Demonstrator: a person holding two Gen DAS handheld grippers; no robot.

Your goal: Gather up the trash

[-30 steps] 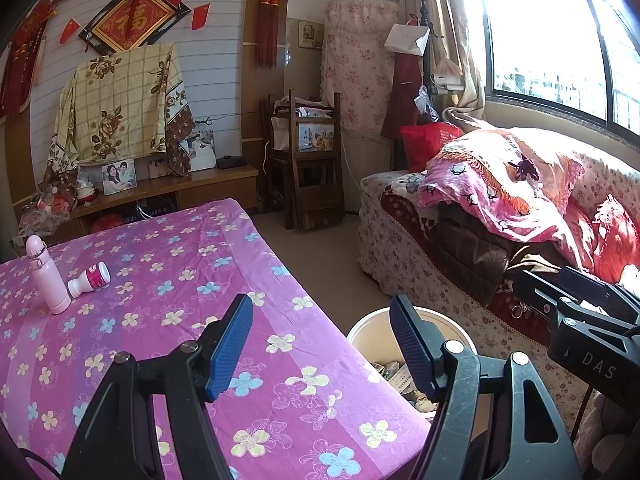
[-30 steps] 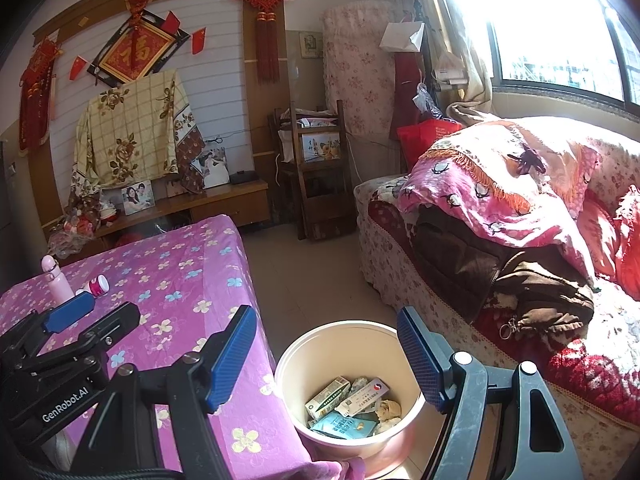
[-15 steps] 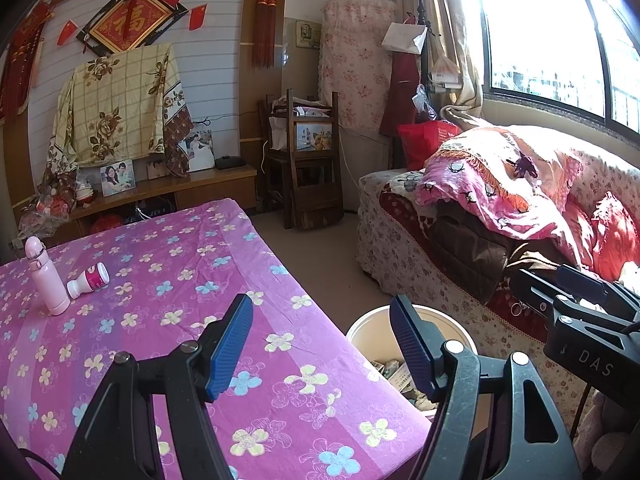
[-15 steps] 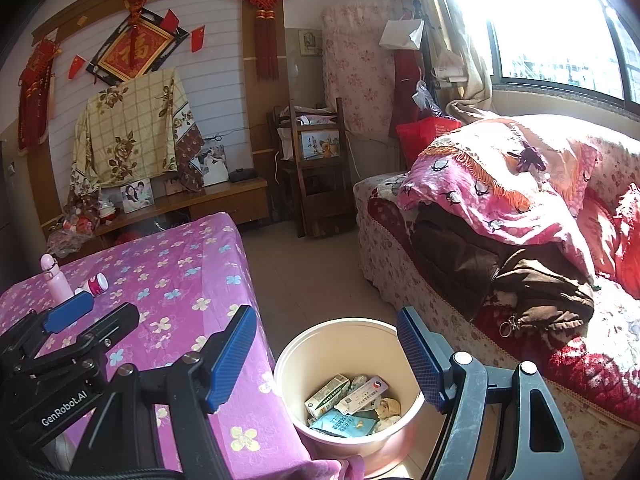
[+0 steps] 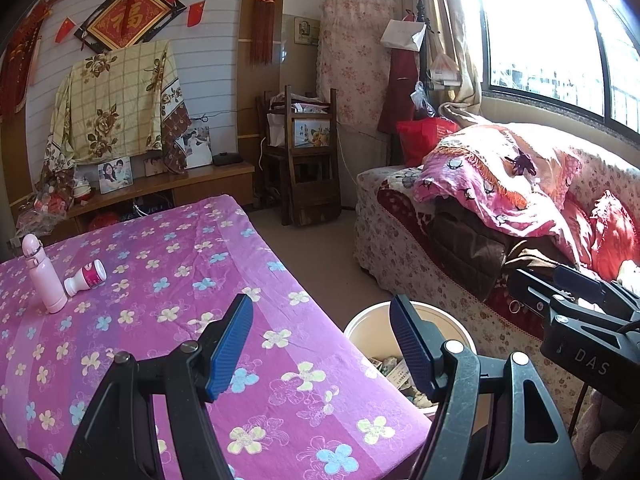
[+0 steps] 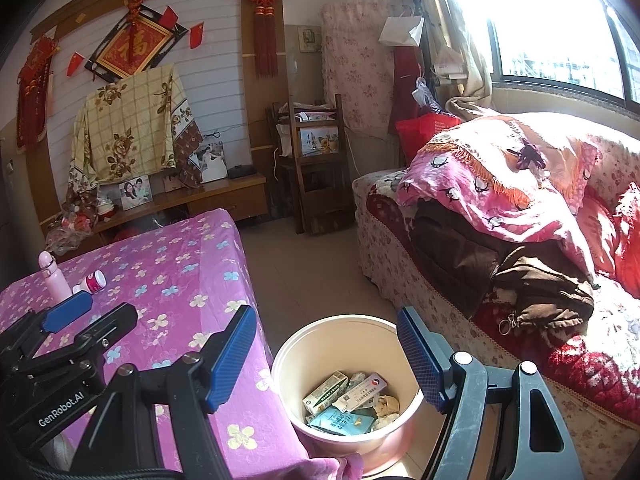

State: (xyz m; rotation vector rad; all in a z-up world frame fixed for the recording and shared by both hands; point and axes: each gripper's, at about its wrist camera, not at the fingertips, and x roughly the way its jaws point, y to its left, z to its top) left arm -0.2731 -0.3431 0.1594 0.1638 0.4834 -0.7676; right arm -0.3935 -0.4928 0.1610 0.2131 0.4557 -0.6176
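Note:
A cream trash bin [image 6: 348, 380] stands on the floor beside the table's near corner, holding several boxes and crumpled wrappers [image 6: 348, 404]. It also shows in the left wrist view [image 5: 372, 332], partly hidden by my finger. My right gripper [image 6: 326, 354] is open and empty above the bin. My left gripper [image 5: 322, 346] is open and empty over the near edge of the purple flowered table [image 5: 168, 280]. A small white bottle with a pink label [image 5: 86, 277] lies on its side at the table's far left, next to an upright pink flask [image 5: 42, 276].
A sofa [image 6: 520, 280] piled with blankets and clothes runs along the right under the window. A wooden chair [image 5: 308, 168] and a low cabinet with photos [image 5: 160, 184] stand against the far wall. Bare floor [image 6: 304, 272] lies between table and sofa.
Both views have shifted only slightly. Both grippers stay open and empty, and nothing on the table or in the bin has moved.

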